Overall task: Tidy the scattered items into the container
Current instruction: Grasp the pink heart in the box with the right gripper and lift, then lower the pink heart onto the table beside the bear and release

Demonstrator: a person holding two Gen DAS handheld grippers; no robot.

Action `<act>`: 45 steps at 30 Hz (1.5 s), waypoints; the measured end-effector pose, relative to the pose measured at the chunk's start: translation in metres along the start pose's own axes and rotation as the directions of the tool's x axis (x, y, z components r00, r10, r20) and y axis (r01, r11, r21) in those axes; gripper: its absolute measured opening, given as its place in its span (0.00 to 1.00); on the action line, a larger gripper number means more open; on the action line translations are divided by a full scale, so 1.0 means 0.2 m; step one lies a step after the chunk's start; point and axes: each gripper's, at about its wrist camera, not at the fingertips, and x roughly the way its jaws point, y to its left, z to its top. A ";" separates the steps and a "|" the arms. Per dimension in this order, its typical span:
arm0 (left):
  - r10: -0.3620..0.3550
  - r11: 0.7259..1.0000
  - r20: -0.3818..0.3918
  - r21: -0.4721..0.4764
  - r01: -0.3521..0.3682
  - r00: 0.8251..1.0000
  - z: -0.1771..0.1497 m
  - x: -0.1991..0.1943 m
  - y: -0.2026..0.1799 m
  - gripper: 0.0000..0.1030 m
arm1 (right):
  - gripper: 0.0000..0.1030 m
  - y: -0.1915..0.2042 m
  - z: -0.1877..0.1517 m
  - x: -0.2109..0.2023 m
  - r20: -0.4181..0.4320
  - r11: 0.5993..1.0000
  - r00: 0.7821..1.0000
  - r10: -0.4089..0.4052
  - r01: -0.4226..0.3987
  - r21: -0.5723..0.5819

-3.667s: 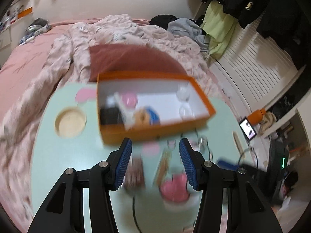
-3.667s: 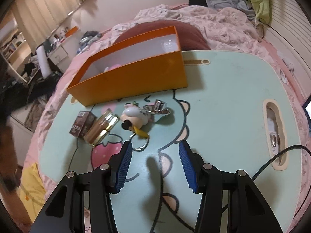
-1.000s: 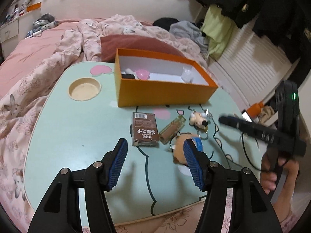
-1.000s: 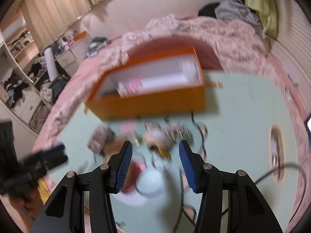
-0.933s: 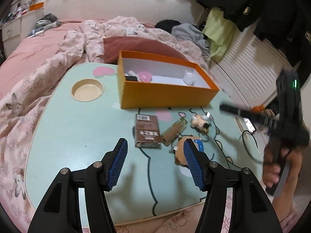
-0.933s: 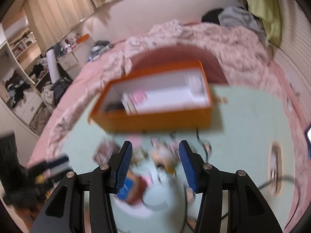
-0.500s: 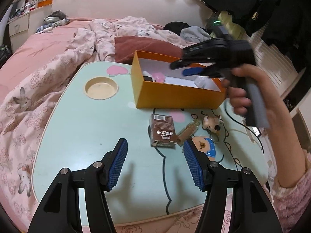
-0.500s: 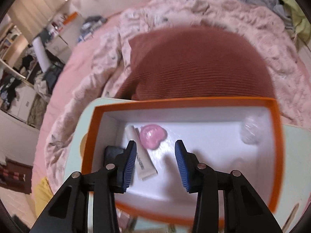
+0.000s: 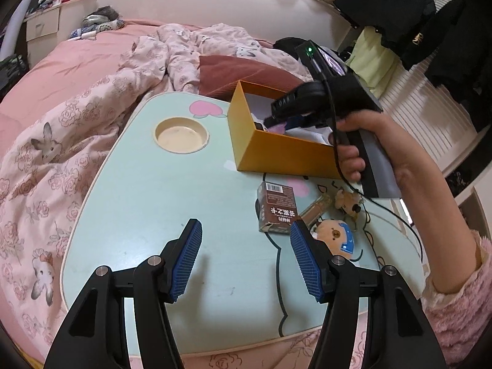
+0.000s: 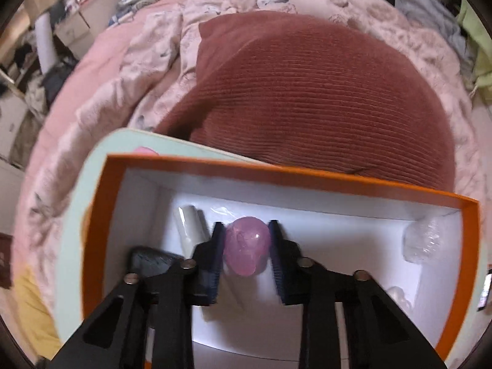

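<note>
Right wrist view puts us deep inside the orange box (image 10: 307,175), and the right gripper (image 10: 246,255) has its fingers narrowed around a pink heart-shaped piece (image 10: 246,250) on the white box floor; whether the pads actually touch it or stand just off it, I cannot tell. Beside that pink piece sit a white tube (image 10: 192,227) and a dark flat object (image 10: 153,261), with a clear crinkled lump (image 10: 426,240) at the far right end of the box, so several things are already tidied away. Over on the left wrist view, the left gripper (image 9: 246,258) hangs above the mint bench (image 9: 153,200) with fingers wide and nothing between them. Outside the box, just in front of its near wall, four items still lie loose: a brown carton (image 9: 276,209), a gold tube (image 9: 316,207), a small plush keychain (image 9: 347,200) and a bear plush with a blue patch (image 9: 336,238). By my reckoning, roughly half the job remains.
</note>
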 end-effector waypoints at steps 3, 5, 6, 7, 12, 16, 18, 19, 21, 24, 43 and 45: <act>-0.004 1.000 0.001 0.005 0.004 1.000 0.00 0.00 -0.01 0.59 | 0.19 -0.01 -0.04 -0.01 0.018 0.999 0.999 -0.036 0.036 -0.024; -0.009 1.000 0.001 0.012 0.008 1.000 -0.01 -0.01 -0.02 0.59 | 0.19 -0.02 -0.06 -0.02 0.031 0.998 0.998 -0.047 0.048 -0.034; -0.012 1.000 0.000 0.013 0.012 1.000 -0.01 0.00 -0.03 0.59 | 0.19 -0.03 -0.06 -0.02 0.035 0.998 0.998 -0.046 0.047 -0.032; -0.013 1.000 -0.002 0.013 0.013 1.000 -0.01 0.00 -0.03 0.59 | 0.19 -0.05 -0.07 -0.03 0.046 0.999 0.998 -0.041 0.042 -0.021; -0.011 1.000 -0.007 0.013 0.011 1.000 -0.01 0.01 -0.03 0.59 | 0.19 -0.16 -0.12 -0.19 0.143 0.998 0.989 0.043 -0.049 0.043; -0.010 1.000 -0.006 0.015 0.011 1.000 -0.01 0.01 -0.05 0.59 | 0.19 -0.17 -0.24 -0.39 0.228 0.997 0.971 0.072 -0.079 0.020; -0.007 1.000 -0.007 0.020 0.007 1.000 -0.02 0.01 -0.06 0.59 | 0.19 -0.17 -0.34 -0.49 0.258 0.994 0.960 0.106 -0.111 0.005; -0.007 1.000 -0.007 0.023 0.007 1.000 -0.02 0.01 -0.06 0.59 | 0.19 -0.17 -0.38 -0.52 0.264 0.993 0.958 0.116 -0.118 -0.007; -0.007 1.000 -0.010 0.027 0.007 1.000 -0.02 0.02 -0.08 0.59 | 0.19 -0.16 -0.48 -0.57 0.273 0.992 0.954 0.124 -0.121 -0.029; -0.008 0.999 -0.012 0.039 0.008 1.000 -0.02 0.02 -0.10 0.59 | 0.19 -0.17 -0.61 -0.58 0.258 0.988 0.953 0.156 -0.154 -0.030; -0.003 0.996 -0.027 0.093 0.006 1.000 -0.04 0.03 -0.21 0.59 | 0.21 -0.28 -0.92 -0.47 0.246 0.982 0.954 0.174 -0.187 0.032; -0.001 0.996 -0.029 0.094 0.004 1.000 -0.04 0.03 -0.21 0.59 | 0.37 -0.29 -0.92 -0.48 0.265 0.979 0.947 0.181 -0.200 0.044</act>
